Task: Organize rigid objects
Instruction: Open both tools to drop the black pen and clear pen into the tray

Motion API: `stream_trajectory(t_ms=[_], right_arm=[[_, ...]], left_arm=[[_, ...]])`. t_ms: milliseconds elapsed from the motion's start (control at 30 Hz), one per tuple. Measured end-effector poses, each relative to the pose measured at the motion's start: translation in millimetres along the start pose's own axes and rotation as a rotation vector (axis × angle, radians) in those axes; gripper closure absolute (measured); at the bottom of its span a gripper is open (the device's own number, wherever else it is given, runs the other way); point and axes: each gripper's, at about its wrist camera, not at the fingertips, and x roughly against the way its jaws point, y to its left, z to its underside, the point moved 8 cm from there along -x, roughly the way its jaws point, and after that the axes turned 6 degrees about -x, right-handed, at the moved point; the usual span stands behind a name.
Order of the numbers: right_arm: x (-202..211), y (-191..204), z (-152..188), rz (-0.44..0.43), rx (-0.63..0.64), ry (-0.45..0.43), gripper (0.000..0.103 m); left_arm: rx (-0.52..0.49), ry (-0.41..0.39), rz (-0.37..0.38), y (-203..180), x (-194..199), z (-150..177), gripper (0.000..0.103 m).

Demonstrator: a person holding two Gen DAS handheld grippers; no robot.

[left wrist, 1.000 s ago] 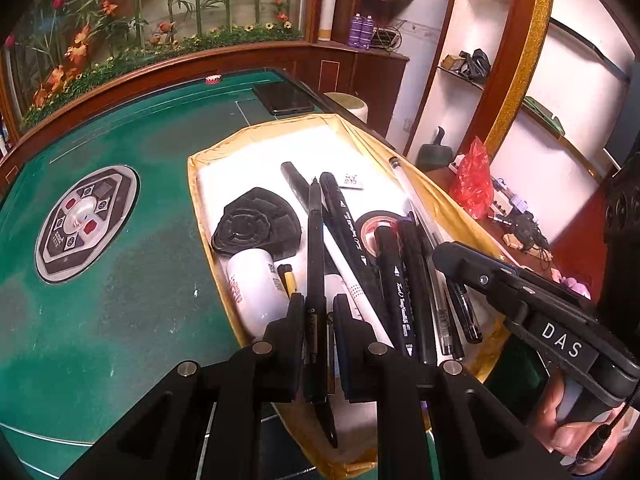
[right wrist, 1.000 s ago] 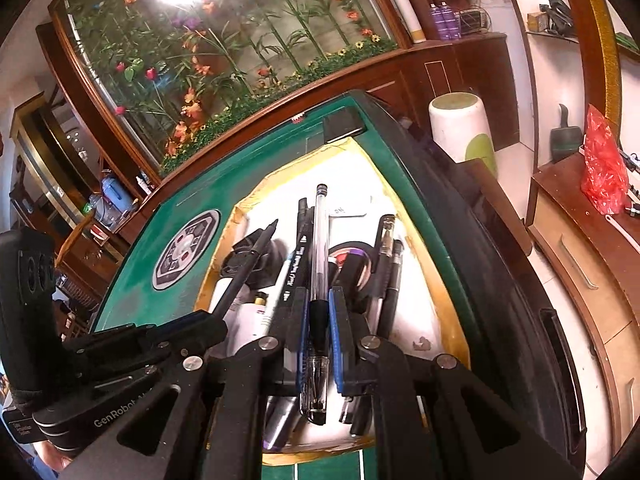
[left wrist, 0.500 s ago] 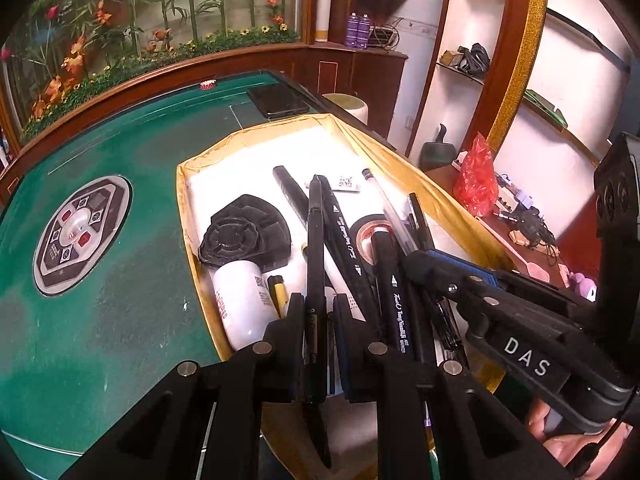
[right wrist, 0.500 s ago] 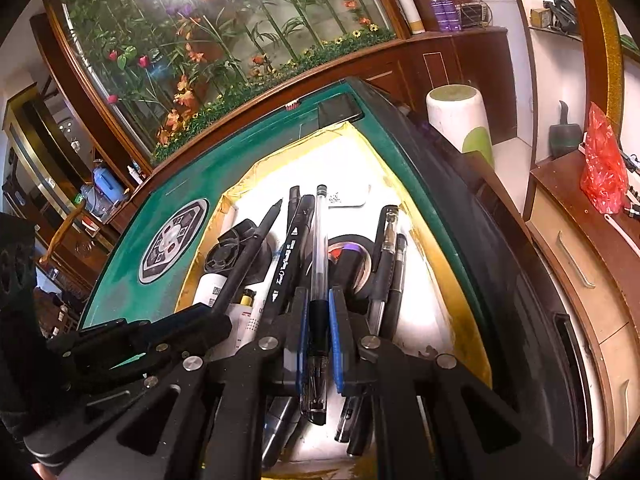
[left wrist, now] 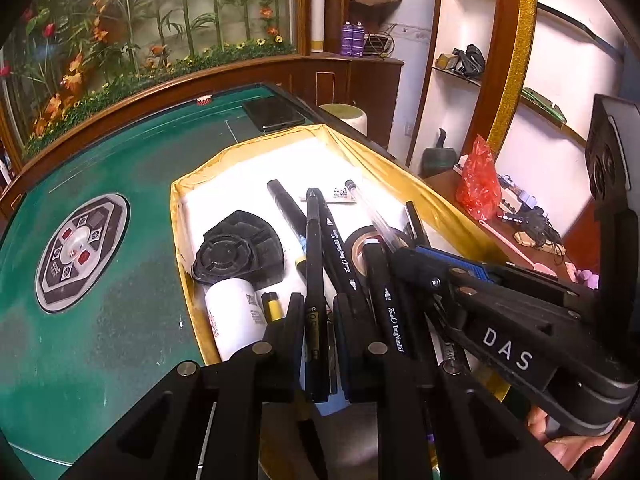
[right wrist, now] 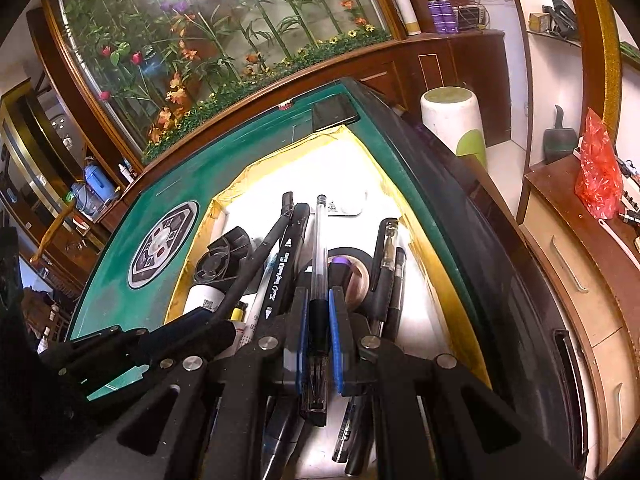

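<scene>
Free: bare green felt of the mahjong table (left wrist: 100, 208) left of the gold-lined tray (left wrist: 176, 216); white tray floor (left wrist: 256, 168) at far end | Blocked: near end crowded by marker pens (left wrist: 340, 256), tape roll (left wrist: 356, 248), white bottle (left wrist: 232, 316), black fan (left wrist: 236, 244) | Far corner occupied by phone (left wrist: 272, 114)

A lived-in home game room: a green-felt mahjong table (left wrist: 100, 184) with a central control panel (left wrist: 78, 246) fills the left of the frame, an artificial flower display (right wrist: 224, 40) lines the top, cluttered white shelves (left wrist: 472, 64) stand upper right.
</scene>
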Motion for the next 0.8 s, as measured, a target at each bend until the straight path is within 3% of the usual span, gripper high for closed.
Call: stream_trajectory(t_ms=[233,300,367,467,600,800], right_arm=[[-1.3,-0.8,-0.1,0.021,0.003,0.003,0.092],[-0.4,-0.2,0.4,0.015,-0.001,0.008,0.087],[1.2,2.5,1.7,0.009,-0.006,0.013,0.075],[9.4,10.0,2.2,0.014,0.022,-0.006,0.060],[22.2,17.4,1.5,0.043,0.054,-0.043,0.047],[42.7,28.2,7.2,0.073,0.077,-0.101,0.035]], left_arm=[[0.000,-0.015,0.010,-0.8,1.9,1.9,0.089],[0.000,-0.019,0.010,-0.4,2.9,2.8,0.086],[0.000,-0.032,0.014,0.1,6.2,3.5,0.068],[-0.001,-0.071,0.003,3.2,15.6,2.9,0.048],[-0.008,-0.115,-0.004,4.9,29.3,2.9,0.036],[0.012,-0.170,-0.012,16.2,54.0,13.8,0.022]])
